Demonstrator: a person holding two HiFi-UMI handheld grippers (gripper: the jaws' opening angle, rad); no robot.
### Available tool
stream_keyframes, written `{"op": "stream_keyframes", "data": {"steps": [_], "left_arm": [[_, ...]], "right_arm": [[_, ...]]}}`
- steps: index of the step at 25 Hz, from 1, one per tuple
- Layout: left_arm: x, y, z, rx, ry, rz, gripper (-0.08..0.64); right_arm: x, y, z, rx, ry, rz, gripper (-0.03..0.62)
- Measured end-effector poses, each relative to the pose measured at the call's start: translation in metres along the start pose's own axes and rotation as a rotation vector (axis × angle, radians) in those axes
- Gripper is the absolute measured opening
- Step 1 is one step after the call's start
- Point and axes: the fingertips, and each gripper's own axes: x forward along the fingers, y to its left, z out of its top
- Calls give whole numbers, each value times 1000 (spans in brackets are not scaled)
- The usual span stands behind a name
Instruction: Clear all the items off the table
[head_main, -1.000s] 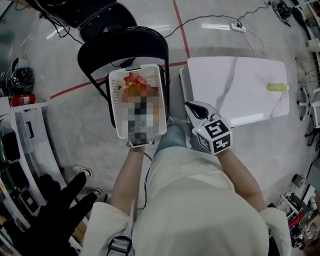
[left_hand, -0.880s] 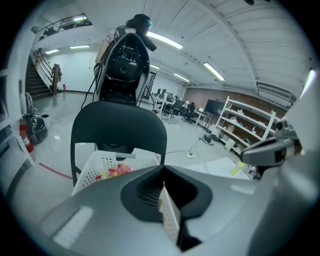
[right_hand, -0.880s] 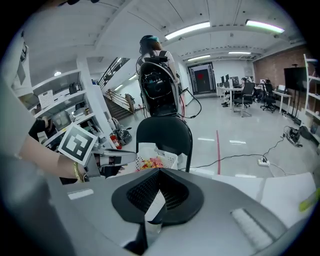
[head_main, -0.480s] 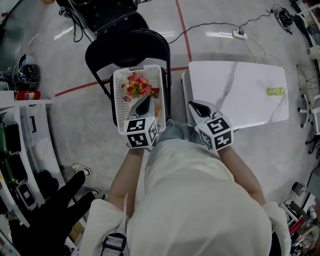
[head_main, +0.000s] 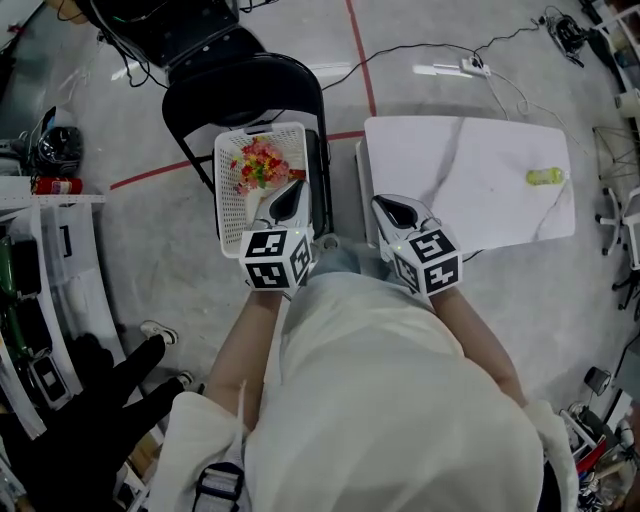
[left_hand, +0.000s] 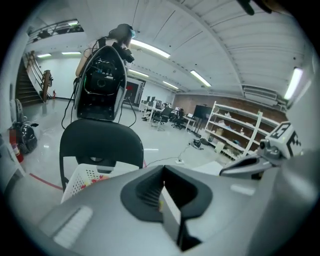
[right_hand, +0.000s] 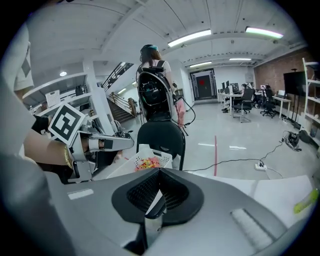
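Between the left jaws: nothing. The left gripper has its jaws pressed together and empty, and it hangs over the near end of the basket.
Between the right jaws: nothing there either. The right gripper is closed tight on air at the table's near left corner.
Basket: white and perforated, sitting on the seat of the black chair just left of the table, with a red-and-yellow heap in its far half.
Table: a white marbled top, bare but for one thing.
Last item: a small yellow-green object far over on the table's right side, close to that edge. It's too small to say what it is.
Direction from the fingers: off to the right of the right gripper and a little ahead of it, well apart, with nearly the whole tabletop between them.
Long axis: it runs roughly left to right in the head view.
Nearer hand: the right one, clearly. The left would have to cross the right arm and the whole table.
Next move, my call: the right jaws need to part first, then close across the object's short side.
Progress, as I judge it: one piece short of a cleared table.
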Motion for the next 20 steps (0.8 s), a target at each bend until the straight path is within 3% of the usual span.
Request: {"op": "stream_keyframes", "data": {"steps": [8, 13, 20], "left_arm": [[6, -74, 7, -12, -14, -32, 9], [15, -139, 12, 63, -58, -75, 9], [26, -210, 3, 13, -90, -97, 9]], "right_arm": [[-49, -37, -17, 19, -28, -5, -2], [-86, -78, -32, 38, -51, -15, -2], [-137, -129, -57, 30, -61, -35, -2]]}}
